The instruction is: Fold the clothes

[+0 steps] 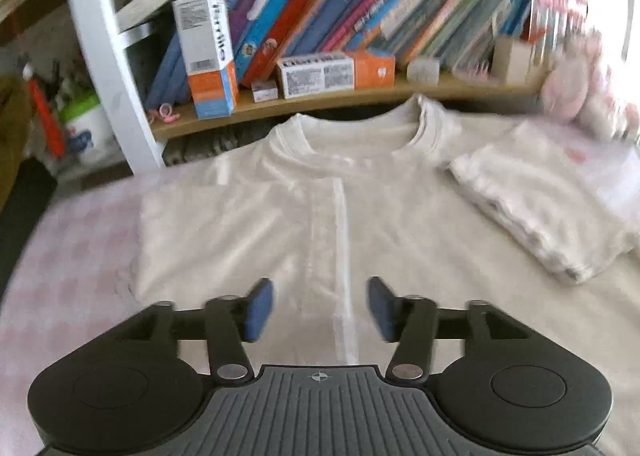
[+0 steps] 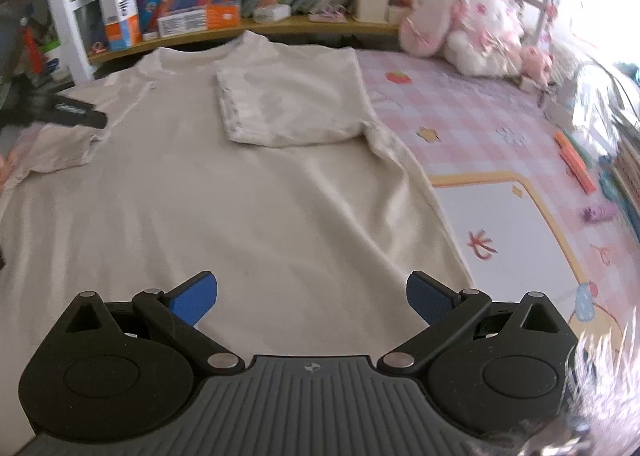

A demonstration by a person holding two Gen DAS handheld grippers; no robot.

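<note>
A cream T-shirt (image 1: pixel 248 224) lies spread flat on a pink checked bed cover, collar toward the bookshelf; it also shows in the right wrist view (image 2: pixel 224 184). A folded white garment (image 1: pixel 540 196) rests on its right shoulder area, and shows in the right wrist view (image 2: pixel 288 104). My left gripper (image 1: pixel 320 308) is open and empty, hovering above the shirt's middle. My right gripper (image 2: pixel 312 298) is wide open and empty above the shirt's lower right part. The left gripper's black tip (image 2: pixel 76 112) shows at the shirt's left sleeve in the right wrist view.
A bookshelf (image 1: pixel 360 96) with leaning books and boxes stands behind the bed. Pink and white plush toys (image 2: pixel 472 28) sit at the back right. The pink checked cover (image 2: pixel 480 116) extends right, with small items near its right edge. Clutter (image 1: pixel 60 116) stands at the left.
</note>
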